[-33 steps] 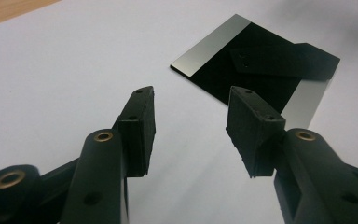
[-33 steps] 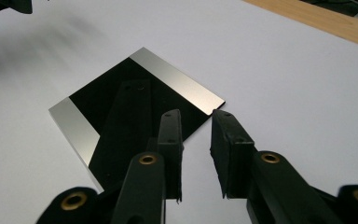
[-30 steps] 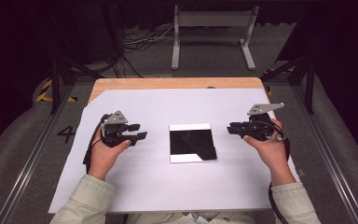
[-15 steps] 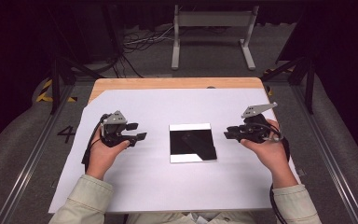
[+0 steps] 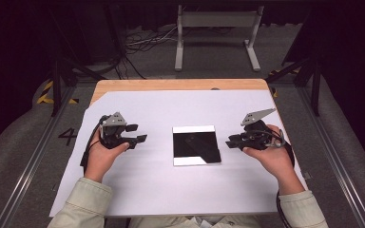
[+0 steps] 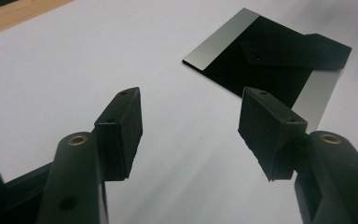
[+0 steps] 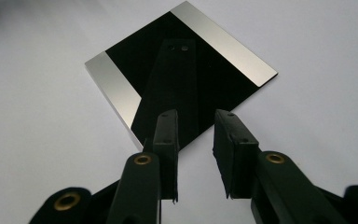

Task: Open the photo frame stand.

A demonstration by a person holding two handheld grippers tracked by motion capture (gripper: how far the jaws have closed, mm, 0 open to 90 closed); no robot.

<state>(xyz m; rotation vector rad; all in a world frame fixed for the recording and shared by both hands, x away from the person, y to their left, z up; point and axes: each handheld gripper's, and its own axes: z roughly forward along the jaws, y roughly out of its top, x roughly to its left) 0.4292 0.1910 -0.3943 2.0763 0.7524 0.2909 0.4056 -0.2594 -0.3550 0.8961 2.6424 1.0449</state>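
Left gripper (image 5: pixel 137 133) held in left hand (image 5: pixel 103 154) left of the mirror plate (image 5: pixel 195 145), well apart from it, jaws just opened wide with nothing between. Right gripper (image 5: pixel 229 141) held in right hand (image 5: pixel 273 154), tips near the plate's right edge, jaws narrowly parted, gripping nothing. Both forearms sleeved.

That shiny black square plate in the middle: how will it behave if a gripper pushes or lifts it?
The black plate looks mirror-glossy and reflects the jaws, so pads would probably slip on its face. It lies flat and thin on the white sheet, so a push likely slides it, and lifting needs an edge grip. Its straight edges suggest it is stiff, perhaps brittle.
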